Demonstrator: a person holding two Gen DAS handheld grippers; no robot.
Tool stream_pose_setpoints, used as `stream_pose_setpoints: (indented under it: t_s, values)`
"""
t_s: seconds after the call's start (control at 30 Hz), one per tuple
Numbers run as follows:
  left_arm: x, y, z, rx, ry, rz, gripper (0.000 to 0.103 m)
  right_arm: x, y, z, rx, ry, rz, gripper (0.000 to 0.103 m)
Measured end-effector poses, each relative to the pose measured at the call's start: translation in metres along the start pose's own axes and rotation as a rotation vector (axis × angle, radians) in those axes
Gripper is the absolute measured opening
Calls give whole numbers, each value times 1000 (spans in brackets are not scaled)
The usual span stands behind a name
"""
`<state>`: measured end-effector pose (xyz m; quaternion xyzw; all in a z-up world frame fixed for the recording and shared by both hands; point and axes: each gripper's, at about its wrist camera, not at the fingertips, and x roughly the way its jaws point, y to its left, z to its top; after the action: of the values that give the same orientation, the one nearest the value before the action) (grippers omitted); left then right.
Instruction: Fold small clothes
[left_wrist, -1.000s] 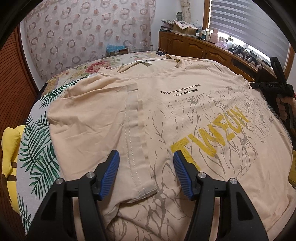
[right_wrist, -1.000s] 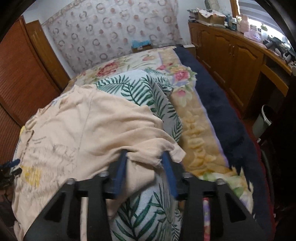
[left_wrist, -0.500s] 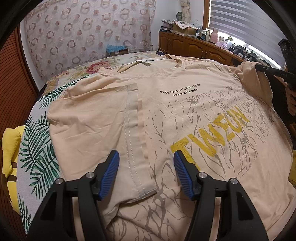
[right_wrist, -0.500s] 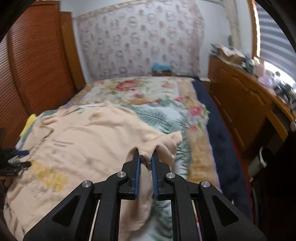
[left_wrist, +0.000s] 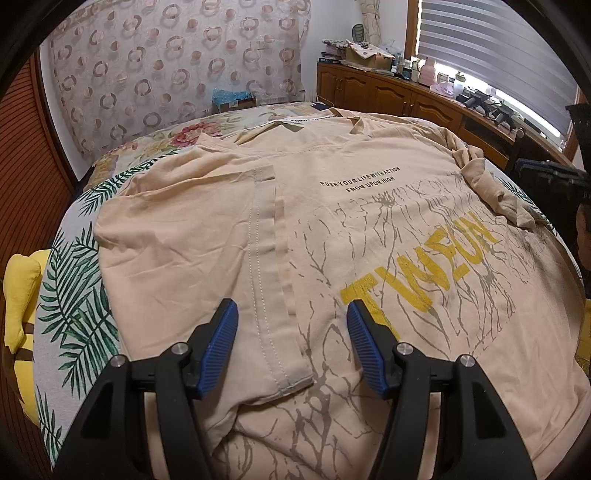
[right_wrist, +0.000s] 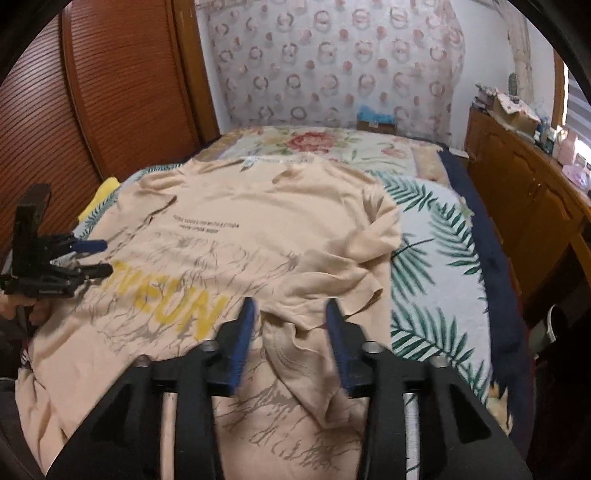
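Two grippers: both hang over one beige T-shirt spread on a bed.
Left gripper (left_wrist: 291, 343): jaws stand wide, nothing pinched; its blue pads (left_wrist: 221, 347) straddle the folded-in left sleeve (left_wrist: 266, 280) without pressing it.
Right gripper (right_wrist: 290, 339): jaws have just been opening and now stand apart; rumpled cloth lies below the gap, with neither pad pressing on it.
T-shirt (left_wrist: 332, 229): lies across the leaf-print bedspread (left_wrist: 70, 295), yellow lettering and grey branch print facing up.
Right sleeve (right_wrist: 373, 243): flopped in a crumpled heap onto the shirt's right edge, not flat.
Left hand (right_wrist: 22, 306): seen from the right wrist view at the shirt's far left side, holding its gripper.
Beyond: floral bedding (right_wrist: 314, 144), then a wooden cabinet (right_wrist: 524, 192) along the right wall.
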<state>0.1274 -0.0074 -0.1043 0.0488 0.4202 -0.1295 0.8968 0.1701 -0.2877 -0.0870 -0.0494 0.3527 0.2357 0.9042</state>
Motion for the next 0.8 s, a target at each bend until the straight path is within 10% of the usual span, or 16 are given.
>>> stream_pose_setpoints:
  t_s: [0.5,0.8]
  values:
    - [0,0,0,0,0,0,62,56,-39,17,43,117,-87,50]
    - [0,0,0,0,0,0,62,52,-16,19,-82,119,-127,14]
